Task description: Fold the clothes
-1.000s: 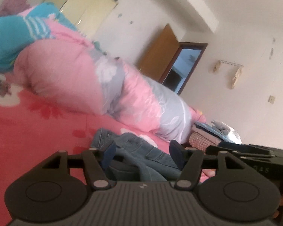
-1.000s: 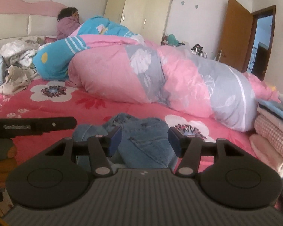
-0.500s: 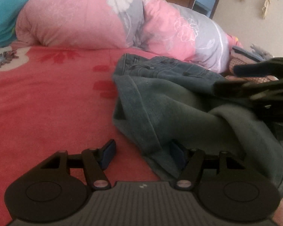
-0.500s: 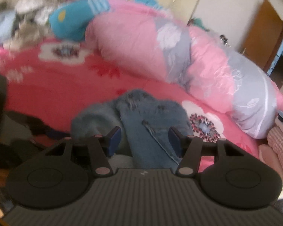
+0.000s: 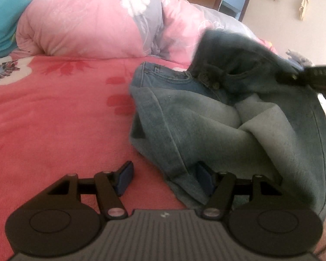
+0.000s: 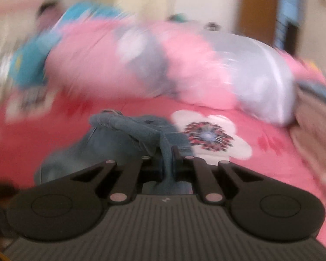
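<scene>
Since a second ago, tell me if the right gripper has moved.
Yes. The right gripper has shut on a fold of the jeans and swung right: the white flower now sits ahead of it.

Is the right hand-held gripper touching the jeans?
Touching. The right wrist view shows the right hand-held gripper shut on a pinched fold of the jeans, which rises between its fingers.

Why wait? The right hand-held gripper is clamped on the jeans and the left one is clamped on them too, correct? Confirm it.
Not quite. The left hand-held gripper is open in the left wrist view, jaws apart at the edge of the jeans. The right hand-held gripper is indeed clamped on them.
</scene>
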`<state>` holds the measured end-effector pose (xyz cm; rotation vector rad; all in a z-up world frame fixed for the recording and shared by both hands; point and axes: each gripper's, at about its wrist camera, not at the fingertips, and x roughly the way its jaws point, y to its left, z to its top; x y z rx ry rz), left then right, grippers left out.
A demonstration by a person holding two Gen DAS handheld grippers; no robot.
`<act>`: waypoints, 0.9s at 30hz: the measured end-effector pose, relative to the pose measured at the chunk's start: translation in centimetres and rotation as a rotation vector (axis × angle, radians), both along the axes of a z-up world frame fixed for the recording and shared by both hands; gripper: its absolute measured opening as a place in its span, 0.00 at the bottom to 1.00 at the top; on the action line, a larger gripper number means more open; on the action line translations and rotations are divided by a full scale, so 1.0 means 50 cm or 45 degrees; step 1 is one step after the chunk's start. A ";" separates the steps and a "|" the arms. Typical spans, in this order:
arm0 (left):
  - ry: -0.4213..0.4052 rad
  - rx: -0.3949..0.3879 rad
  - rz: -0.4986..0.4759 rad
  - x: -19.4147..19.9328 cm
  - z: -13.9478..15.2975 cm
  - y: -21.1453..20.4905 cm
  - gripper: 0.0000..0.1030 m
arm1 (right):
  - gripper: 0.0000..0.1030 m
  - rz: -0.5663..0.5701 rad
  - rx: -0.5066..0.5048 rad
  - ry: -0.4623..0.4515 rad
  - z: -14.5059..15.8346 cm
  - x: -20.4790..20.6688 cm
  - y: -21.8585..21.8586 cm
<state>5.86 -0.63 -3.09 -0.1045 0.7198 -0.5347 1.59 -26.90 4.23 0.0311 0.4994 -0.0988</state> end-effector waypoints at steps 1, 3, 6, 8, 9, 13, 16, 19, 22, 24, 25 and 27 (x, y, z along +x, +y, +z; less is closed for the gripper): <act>-0.008 -0.008 0.001 0.000 0.001 0.002 0.63 | 0.05 -0.050 0.092 -0.031 0.002 -0.012 -0.032; -0.025 -0.028 0.003 -0.001 0.003 0.008 0.63 | 0.05 -0.121 0.263 -0.054 -0.020 -0.028 -0.092; -0.065 -0.100 0.014 -0.007 0.014 0.032 0.62 | 0.05 -0.146 0.445 -0.031 -0.078 -0.040 -0.149; -0.093 -0.176 0.022 -0.010 0.026 0.058 0.62 | 0.05 -0.139 0.562 -0.043 -0.115 -0.043 -0.176; -0.096 -0.214 0.032 -0.010 0.033 0.069 0.62 | 0.05 -0.140 0.617 -0.057 -0.128 -0.047 -0.188; -0.045 -0.368 0.109 0.026 0.058 0.104 0.65 | 0.06 -0.105 0.868 -0.111 -0.183 -0.046 -0.240; 0.020 -0.355 0.154 0.087 0.071 0.093 0.65 | 0.08 -0.077 1.025 -0.123 -0.220 -0.037 -0.261; 0.077 -0.291 0.152 0.165 0.071 0.060 0.64 | 0.09 -0.063 1.148 -0.100 -0.237 -0.025 -0.276; 0.180 -0.260 0.130 0.251 0.057 0.026 0.63 | 0.10 -0.043 1.192 -0.098 -0.238 -0.021 -0.289; 0.228 -0.225 0.099 0.299 0.050 -0.001 0.61 | 0.10 -0.035 1.201 -0.090 -0.239 -0.020 -0.293; 0.252 -0.207 0.084 0.324 0.046 -0.015 0.61 | 0.10 -0.035 1.213 -0.084 -0.241 -0.021 -0.295; 0.284 -0.167 0.065 0.360 0.038 -0.040 0.61 | 0.10 -0.036 1.249 -0.074 -0.246 -0.021 -0.299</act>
